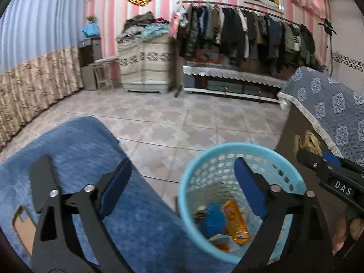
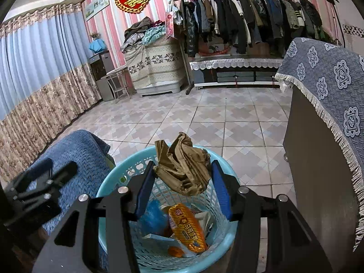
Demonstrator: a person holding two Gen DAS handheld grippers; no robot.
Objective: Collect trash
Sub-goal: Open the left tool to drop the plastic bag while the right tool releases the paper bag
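Tiled floor (image 2: 204,118) below me: my right tongs (image 2: 182,188) pinch a crumpled brown wrapper (image 2: 182,168) over the blue basket (image 2: 118,179) of trash; my left tongs (image 1: 182,186) are spread wide, empty, beside it.

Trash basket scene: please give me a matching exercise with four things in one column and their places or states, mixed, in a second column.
1. crumpled brown wrapper
2. orange snack packet
3. left gripper
4. blue blanket

a. lying inside the light blue basket
b. open, holding nothing
c. beside the basket
d. clamped in the right gripper, above the basket

Pairs: 1-d, 2-a, 3-b, 4-c
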